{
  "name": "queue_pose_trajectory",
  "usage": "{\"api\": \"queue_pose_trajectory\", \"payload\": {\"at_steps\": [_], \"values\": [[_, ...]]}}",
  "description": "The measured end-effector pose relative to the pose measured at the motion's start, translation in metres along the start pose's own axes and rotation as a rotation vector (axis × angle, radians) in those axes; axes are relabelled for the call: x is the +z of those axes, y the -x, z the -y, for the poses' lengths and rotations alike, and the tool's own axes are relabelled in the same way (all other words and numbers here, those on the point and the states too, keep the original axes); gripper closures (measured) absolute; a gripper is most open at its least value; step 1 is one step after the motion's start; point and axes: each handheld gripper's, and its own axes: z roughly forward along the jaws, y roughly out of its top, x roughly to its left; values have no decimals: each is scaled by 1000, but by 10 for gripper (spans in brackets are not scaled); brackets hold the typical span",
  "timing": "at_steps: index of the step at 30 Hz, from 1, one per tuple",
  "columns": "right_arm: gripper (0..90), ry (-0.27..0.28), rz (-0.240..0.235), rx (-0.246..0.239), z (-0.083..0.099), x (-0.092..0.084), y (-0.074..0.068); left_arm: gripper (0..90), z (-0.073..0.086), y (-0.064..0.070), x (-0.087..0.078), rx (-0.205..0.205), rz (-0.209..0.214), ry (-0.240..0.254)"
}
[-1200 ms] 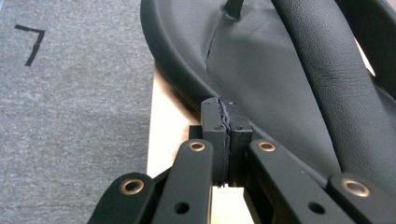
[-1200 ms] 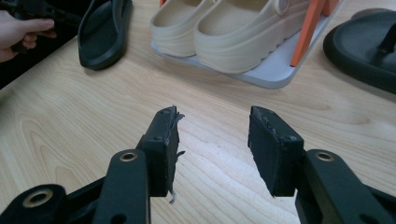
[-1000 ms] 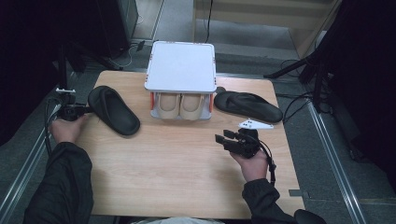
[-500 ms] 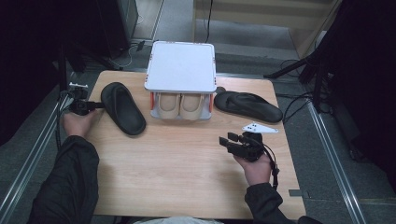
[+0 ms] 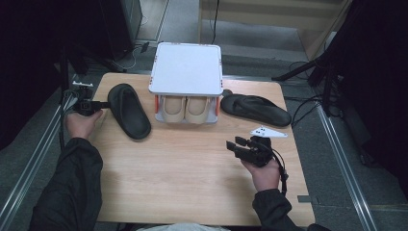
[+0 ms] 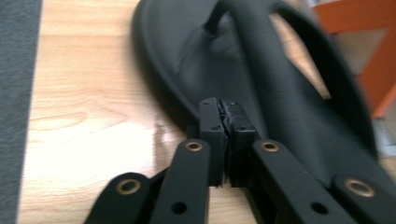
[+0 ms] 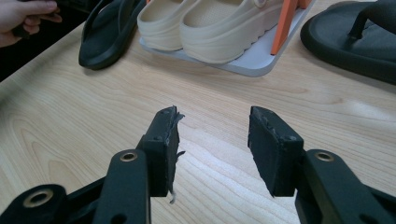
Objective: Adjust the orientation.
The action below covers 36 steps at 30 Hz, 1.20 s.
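A black flip-flop [image 5: 129,111] lies at the left of the wooden table [image 5: 192,178], heel toward my left gripper [image 5: 102,104]. In the left gripper view that gripper [image 6: 225,116] has its tips at the heel rim of the flip-flop [image 6: 280,93]. Its jaws have just been opening slightly, but the pads still stand almost together and I see nothing between them. The second black flip-flop [image 5: 257,109] lies right of the rack. My right gripper [image 5: 234,144] rests low over bare wood at the front right, and its jaws [image 7: 212,135] are open and empty.
A small rack with a white top [image 5: 186,67] and orange posts [image 7: 285,23] stands at the back middle. A pair of beige clogs [image 5: 185,109] sits on its lower shelf. Bare wood stretches across the table's front half. Dark floor surrounds the table.
My left hand has moved right toward the rack, and the left flip-flop has slid right with it. The right gripper has stayed in place, still open.
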Motion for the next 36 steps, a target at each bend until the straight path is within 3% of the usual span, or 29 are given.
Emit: {"api": "queue_pose_trajectory", "payload": {"at_steps": [7, 13, 26, 36], "values": [[535, 2, -4, -9, -1, 0, 0, 660, -3, 20, -8, 29, 29, -1], [535, 3, -3, -4, -1, -1, 0, 558, -1, 28, 1, 22, 46, 0], [534, 2, 2, 0, 0, -1, 2, 492, 3, 30, 27, 34, 20, -62], [535, 5, 5, 2, 1, -2, 2, 509, 3, 34, 34, 40, 13, -49]]}}
